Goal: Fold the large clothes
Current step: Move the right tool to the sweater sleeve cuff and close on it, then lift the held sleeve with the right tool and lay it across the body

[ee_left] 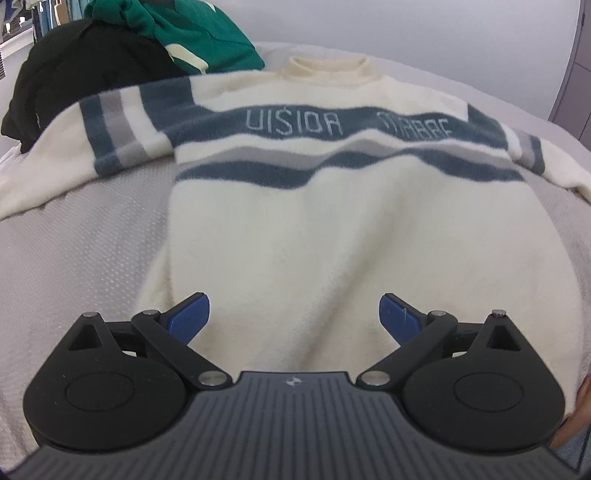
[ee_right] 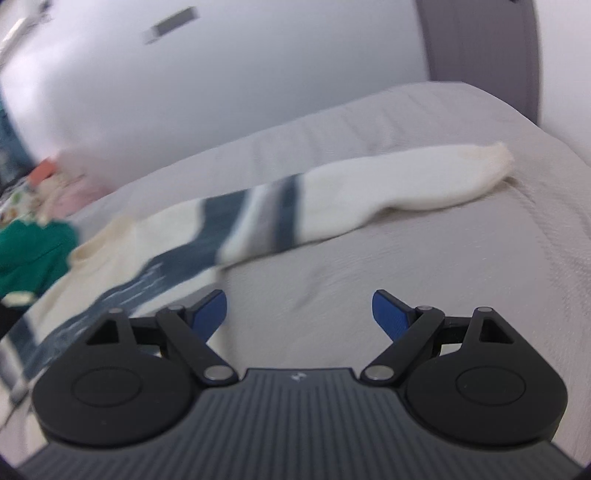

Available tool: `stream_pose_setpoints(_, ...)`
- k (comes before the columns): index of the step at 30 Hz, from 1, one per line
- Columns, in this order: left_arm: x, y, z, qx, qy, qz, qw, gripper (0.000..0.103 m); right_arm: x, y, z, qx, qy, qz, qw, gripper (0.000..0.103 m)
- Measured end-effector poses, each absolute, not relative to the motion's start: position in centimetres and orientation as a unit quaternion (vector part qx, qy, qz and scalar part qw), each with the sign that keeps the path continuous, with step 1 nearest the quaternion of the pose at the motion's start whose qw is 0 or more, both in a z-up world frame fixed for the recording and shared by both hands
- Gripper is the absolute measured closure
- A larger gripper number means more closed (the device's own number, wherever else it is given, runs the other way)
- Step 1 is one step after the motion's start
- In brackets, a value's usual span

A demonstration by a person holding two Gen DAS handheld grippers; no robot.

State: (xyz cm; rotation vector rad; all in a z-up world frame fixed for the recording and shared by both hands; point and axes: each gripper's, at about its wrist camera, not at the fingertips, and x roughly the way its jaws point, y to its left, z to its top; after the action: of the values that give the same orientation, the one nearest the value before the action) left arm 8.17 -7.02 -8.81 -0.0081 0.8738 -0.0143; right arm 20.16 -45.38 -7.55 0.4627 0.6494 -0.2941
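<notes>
A cream sweater (ee_left: 332, 229) with blue and grey stripes and blue lettering lies flat on the grey bed cover (ee_left: 85, 236), collar at the far side and sleeves spread to both sides. My left gripper (ee_left: 294, 314) hovers open over the sweater's lower body, nothing between its blue pads. In the right wrist view the sweater's right sleeve (ee_right: 369, 195) stretches out over the bed cover (ee_right: 443, 266) to the right, cuff at the far end. My right gripper (ee_right: 299, 312) stands open above bare cover, just right of the sweater's body (ee_right: 110, 254).
A black garment (ee_left: 81, 85) and a green garment (ee_left: 184, 33) are piled at the far left behind the sweater's left sleeve. The green garment (ee_right: 33, 251) also shows at the left of the right wrist view. A pale wall (ee_right: 258, 66) stands behind the bed.
</notes>
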Motion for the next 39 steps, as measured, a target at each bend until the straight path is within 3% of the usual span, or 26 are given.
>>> stream_pose_setpoints(9,10.6,-7.1,-10.2,-0.012,0.44,0.015,0.898,0.003,25.8,-58.3,-15.7,0.375,0.258,-0.172,0.874,0.016)
stream_pose_setpoints(12,11.5,-6.8,-10.6,-0.025,0.446,0.026,0.894,0.003,26.3,-62.7,-18.7,0.468,0.177,-0.151,0.853,0.016)
stream_pose_setpoints(16,12.6,-6.5,-11.0,-0.037,0.447,0.039,0.893,0.002,27.7,-65.7,-19.4,0.456,0.115,-0.166,0.867,0.017)
stream_pose_setpoints(19,13.3,-7.0,-10.8,-0.037,0.457,0.052,0.887,0.002,28.8,-67.4,-19.8,0.423,0.099,-0.215,0.875,0.035)
stream_pose_setpoints(20,13.4,-7.2,-10.4,-0.042,0.453,0.047,0.889,0.002,29.1,-68.0,-19.9,0.42,0.099,-0.224,0.874,0.051)
stream_pose_setpoints(21,13.5,-7.4,-9.9,-0.046,0.443,0.039,0.895,0.002,29.5,-68.7,-19.9,0.418,0.102,-0.233,0.872,0.06)
stream_pose_setpoints(22,13.6,-7.7,-9.5,-0.044,0.435,0.039,0.899,0.002,29.8,-69.5,-19.9,0.419,0.108,-0.236,0.87,0.078)
stream_pose_setpoints(23,13.8,-8.1,-9.1,-0.039,0.427,0.042,0.903,0.002,30.2,-70.3,-20.0,0.422,0.112,-0.231,0.869,0.085)
stream_pose_setpoints(28,14.9,-8.5,-9.1,-0.035,0.428,0.049,0.902,0.002,31.9,-73.3,-18.8,0.396,0.117,-0.223,0.883,0.092)
stream_pose_setpoints(39,15.2,-6.3,-9.4,-0.061,0.449,0.052,0.89,0.002,34.0,-70.3,-13.4,0.317,0.085,-0.205,0.922,0.093)
